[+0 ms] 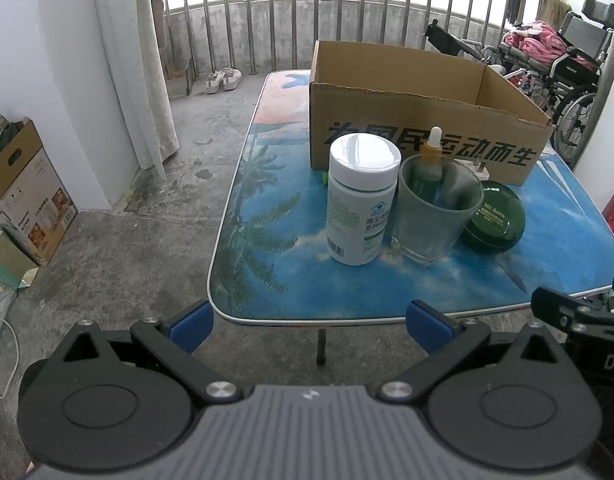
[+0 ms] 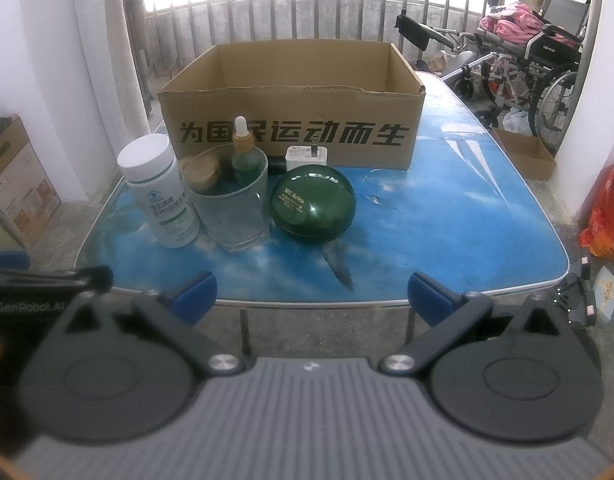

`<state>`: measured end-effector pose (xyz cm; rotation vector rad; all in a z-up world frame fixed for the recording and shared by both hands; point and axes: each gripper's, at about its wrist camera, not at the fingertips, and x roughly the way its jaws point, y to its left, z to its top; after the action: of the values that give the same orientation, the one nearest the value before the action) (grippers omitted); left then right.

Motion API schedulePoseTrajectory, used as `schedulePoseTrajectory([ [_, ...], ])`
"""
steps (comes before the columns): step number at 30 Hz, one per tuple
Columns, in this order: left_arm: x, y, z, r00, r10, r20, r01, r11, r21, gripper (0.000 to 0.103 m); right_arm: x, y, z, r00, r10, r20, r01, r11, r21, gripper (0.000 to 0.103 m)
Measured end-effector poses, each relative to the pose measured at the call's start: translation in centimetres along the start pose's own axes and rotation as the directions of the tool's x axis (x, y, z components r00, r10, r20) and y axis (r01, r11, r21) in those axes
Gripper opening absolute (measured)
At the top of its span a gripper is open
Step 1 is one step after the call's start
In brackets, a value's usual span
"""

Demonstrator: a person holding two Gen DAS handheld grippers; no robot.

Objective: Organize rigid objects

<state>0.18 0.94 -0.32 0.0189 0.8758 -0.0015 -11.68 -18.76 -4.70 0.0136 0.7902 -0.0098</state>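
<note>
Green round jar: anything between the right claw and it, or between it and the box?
Nothing visible between the open right claw and the green round jar: only bare table. Toward the cardboard box, a white charger sits directly behind the jar; lifting over it and the front wall should clear.

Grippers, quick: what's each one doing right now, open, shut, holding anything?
Left gripper: open, holding nothing, short of the table.
Right gripper: open, holding nothing, also short of the table edge.
</note>
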Motion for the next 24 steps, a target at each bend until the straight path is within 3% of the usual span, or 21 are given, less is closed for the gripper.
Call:
schedulePoseTrajectory([
  [24,0.20,0.24,-0.06,1.000,0.003,-0.001,-0.003,1.000,-0.002,0.103,0.13,-0.17,-0.04,1.000,-0.004,-0.001,0.004,1.000,-0.001,0.102],
])
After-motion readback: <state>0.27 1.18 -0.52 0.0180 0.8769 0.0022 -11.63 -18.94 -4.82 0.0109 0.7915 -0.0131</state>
